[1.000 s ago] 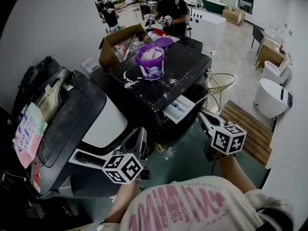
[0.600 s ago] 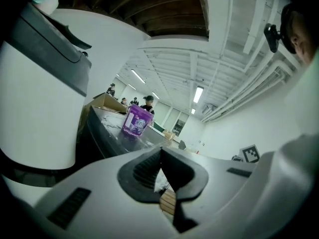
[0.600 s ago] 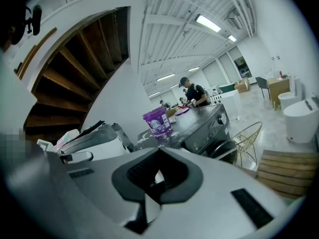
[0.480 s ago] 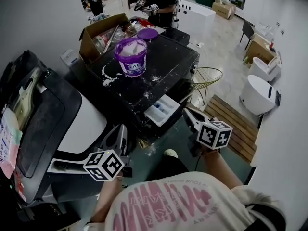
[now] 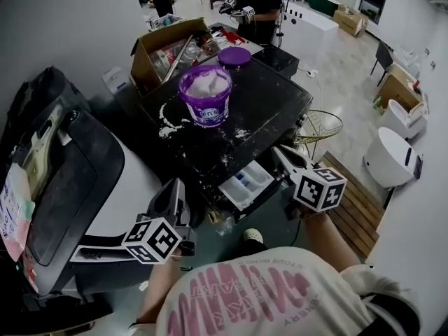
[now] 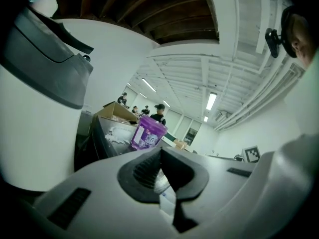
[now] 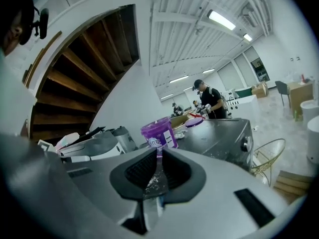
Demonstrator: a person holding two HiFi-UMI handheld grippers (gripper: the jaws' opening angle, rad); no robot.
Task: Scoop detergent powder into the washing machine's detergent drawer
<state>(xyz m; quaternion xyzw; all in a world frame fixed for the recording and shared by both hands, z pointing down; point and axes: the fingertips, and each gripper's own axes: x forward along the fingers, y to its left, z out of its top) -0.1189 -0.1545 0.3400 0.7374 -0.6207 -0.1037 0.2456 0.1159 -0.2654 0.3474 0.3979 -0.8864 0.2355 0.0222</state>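
I hold both grippers low and nearly level in front of my body. My left gripper [image 5: 173, 187] sits at 7 o'clock in the head view and points toward 12 o'clock; its jaws meet at the tips, with nothing gripped. My right gripper [image 5: 281, 154] sits at 4 o'clock and points toward 10 o'clock; its jaws have just been opening to a narrow slit, with nothing between them. My left forearm [image 5: 157, 285] and right forearm [image 5: 329, 236] reach forward, bare below the sleeves.

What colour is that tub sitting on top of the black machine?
The tub is purple; the head view shows it best.
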